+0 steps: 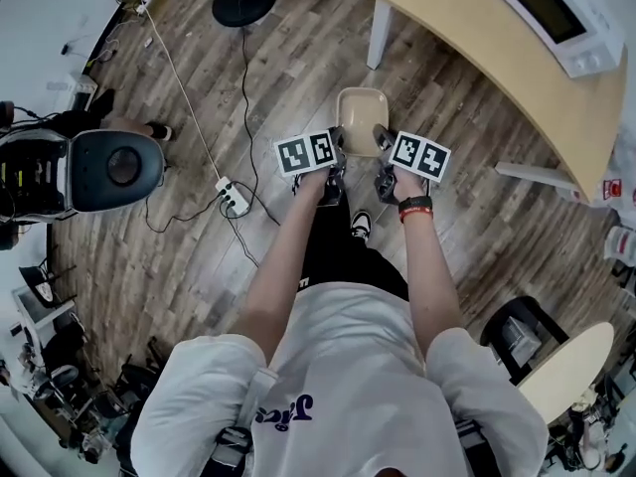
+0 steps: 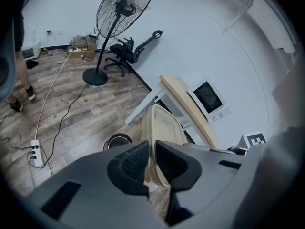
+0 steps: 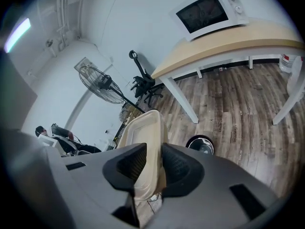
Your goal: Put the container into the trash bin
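Note:
A beige, shallow plastic container [image 1: 362, 117] hangs above the wood floor, gripped at both sides. My left gripper [image 1: 339, 153] is shut on its left rim, and the rim runs up between the pads [image 2: 152, 159]. My right gripper [image 1: 382, 153] is shut on the opposite rim [image 3: 153, 162]. The container [image 2: 162, 128] [image 3: 142, 130] stands on edge in both gripper views. Below and beyond it sits a small round black trash bin [image 2: 117, 140] [image 3: 200, 144] on the floor near a table leg. The container hides the bin in the head view.
A light wood table [image 1: 497, 58] with a white microwave [image 1: 556, 8] stands to the right. A pedestal fan [image 2: 121, 18], an office chair [image 2: 128, 51], a power strip [image 1: 233, 197] with trailing cables and a person's legs [image 2: 19, 80] lie to the left.

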Motion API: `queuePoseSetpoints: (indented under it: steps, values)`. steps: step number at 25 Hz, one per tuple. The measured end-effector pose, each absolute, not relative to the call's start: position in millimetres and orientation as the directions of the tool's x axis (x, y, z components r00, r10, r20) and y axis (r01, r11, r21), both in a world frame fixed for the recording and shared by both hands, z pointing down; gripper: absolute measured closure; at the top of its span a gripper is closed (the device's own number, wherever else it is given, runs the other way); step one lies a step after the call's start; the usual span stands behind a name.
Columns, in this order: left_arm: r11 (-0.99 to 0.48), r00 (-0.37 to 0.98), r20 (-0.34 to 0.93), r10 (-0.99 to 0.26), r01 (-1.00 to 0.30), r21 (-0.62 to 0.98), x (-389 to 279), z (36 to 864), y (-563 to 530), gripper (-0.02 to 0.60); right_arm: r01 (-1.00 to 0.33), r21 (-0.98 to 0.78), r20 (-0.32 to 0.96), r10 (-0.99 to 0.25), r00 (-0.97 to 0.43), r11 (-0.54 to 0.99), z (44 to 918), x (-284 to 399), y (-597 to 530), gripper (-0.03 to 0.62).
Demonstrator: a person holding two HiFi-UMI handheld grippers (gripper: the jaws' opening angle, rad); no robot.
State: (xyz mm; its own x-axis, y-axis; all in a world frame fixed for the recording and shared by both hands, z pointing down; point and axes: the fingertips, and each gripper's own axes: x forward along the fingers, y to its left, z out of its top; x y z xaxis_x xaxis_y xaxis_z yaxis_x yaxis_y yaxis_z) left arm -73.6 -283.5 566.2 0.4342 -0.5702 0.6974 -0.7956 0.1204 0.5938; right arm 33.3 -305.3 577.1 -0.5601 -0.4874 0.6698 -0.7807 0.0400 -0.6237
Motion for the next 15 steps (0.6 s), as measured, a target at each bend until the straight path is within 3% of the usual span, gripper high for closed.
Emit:
queuePoseSetpoints:
  steps: [15]
  values:
    - [0.120,0.466,0.744,-0.478,-0.805,0.581,-83.3,654.5,-320.4,0.523,-0.783,-0.620,0.711,-0.459,-0.533,-0.050,663.4,27.1,-333.1,0.496]
